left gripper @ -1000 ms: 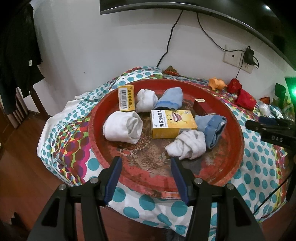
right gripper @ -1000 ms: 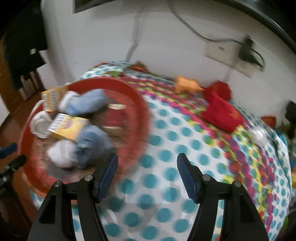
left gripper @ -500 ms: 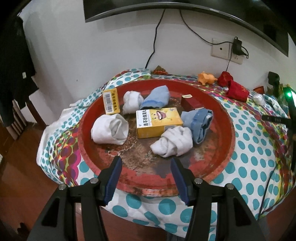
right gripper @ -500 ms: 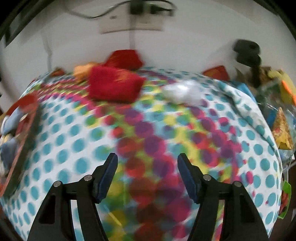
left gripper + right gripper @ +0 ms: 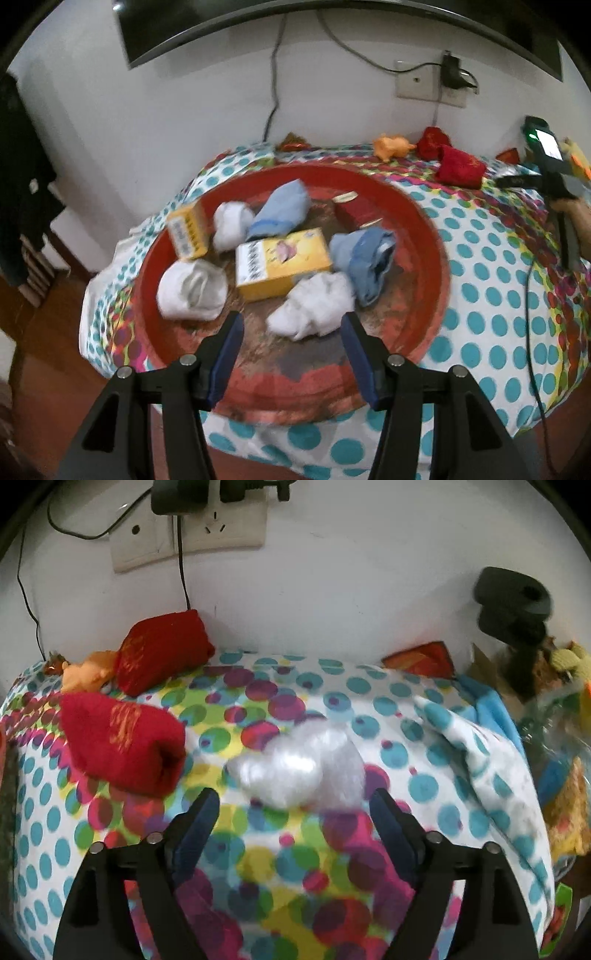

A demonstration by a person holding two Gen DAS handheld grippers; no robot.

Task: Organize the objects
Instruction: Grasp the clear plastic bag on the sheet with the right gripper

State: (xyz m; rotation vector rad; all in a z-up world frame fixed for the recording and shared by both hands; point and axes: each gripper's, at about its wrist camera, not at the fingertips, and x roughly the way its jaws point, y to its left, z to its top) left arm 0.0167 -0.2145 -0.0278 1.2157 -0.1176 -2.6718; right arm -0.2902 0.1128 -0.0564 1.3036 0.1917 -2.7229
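As gripper widens, white bundle just ahead

In the right wrist view we see the white bundle ahead of the right claw only as a motion-blurred mass, so its material cannot be told. In the left wrist view the printing on the large yellow box is smeared past reading. The red tray has its near rim partly hidden behind the left claw.

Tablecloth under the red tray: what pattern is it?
White tablecloth with teal and multicoloured polka dots, clearest in the right wrist view.
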